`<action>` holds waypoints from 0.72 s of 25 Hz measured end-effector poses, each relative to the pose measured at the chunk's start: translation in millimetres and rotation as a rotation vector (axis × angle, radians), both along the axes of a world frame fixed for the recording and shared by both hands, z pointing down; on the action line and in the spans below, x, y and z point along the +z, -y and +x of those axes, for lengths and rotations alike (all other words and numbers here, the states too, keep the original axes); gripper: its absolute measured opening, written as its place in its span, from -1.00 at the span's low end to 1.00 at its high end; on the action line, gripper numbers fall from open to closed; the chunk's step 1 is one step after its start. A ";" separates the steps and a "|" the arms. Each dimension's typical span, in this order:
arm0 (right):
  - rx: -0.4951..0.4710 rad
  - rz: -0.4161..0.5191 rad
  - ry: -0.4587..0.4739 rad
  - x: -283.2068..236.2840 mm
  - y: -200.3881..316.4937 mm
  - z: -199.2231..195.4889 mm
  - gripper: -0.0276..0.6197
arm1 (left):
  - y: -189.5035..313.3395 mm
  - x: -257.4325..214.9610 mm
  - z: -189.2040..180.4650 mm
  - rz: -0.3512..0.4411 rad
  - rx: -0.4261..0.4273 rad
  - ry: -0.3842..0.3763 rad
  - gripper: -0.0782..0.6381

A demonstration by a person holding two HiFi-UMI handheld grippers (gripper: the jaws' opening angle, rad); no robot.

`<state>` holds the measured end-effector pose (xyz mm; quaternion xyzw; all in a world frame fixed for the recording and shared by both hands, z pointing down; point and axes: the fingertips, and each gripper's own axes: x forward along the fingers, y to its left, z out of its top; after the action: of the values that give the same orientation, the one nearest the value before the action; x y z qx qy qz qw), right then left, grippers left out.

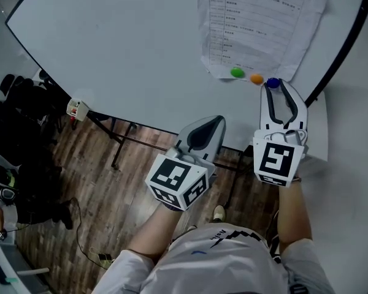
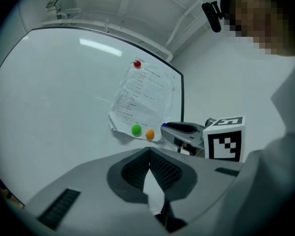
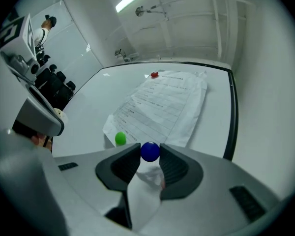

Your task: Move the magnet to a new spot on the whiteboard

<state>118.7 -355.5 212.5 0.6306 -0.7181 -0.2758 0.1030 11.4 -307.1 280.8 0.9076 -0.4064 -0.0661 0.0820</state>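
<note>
Whiteboard [image 1: 110, 54] fills the far side of the scene, with bare white surface over the whole left and middle. Printed sheet [image 1: 257, 17] is pinned at the far right, close to the board's dark right edge.

Step in hand, as I judge it, is the grasp on the magnet; the move itself is not begun. Next move calls for pulling the magnet off the board without dragging the sheet corner, carrying it left over the bare board and setting it down flat there. The corner may flap once its pin is gone.

Right gripper [image 1: 276, 86] reaches to the near right corner of the sheet. Its jaws are nearly together, and the ribbed pads [image 3: 128, 163] pinch the blue magnet [image 3: 150, 151] at their very tips, with contact on both sides. The hold looks shallow and could slip. I cannot tell whether the magnet has left the board.

Left gripper [image 1: 218, 122] hangs nearer and to the left, well apart from the board. Its jaws are pressed together with nothing between them.

Small things: the blue magnet sits on the near edge of the sheet, rightmost in a row. The orange magnet [image 1: 256, 78] is just left of it and the green magnet [image 1: 237, 72] is left again. A red magnet [image 2: 137, 64] holds the far end of the sheet.
</note>
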 end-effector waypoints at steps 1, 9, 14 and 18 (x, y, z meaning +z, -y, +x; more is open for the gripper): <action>-0.002 -0.006 0.008 2.7 -4.0 0.0 -0.52 | -2.8 1.5 0.0 -0.002 0.005 0.001 -0.76; -0.023 -0.051 0.091 21.6 -52.0 -6.5 -0.52 | -37.1 12.7 0.3 -0.015 0.062 0.003 -0.76; -0.045 -0.089 0.167 30.2 -91.3 -20.3 -0.52 | -64.0 19.7 -6.6 -0.019 0.092 0.010 -0.76; -0.053 -0.109 0.202 39.8 -120.7 -32.5 -0.52 | -85.5 20.3 -13.7 -0.011 0.115 0.009 -0.76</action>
<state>86.2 -234.9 252.3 0.6294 -0.7552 -0.1737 0.0569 -2.3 -221.6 301.1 0.9293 -0.3542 -0.0551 0.0890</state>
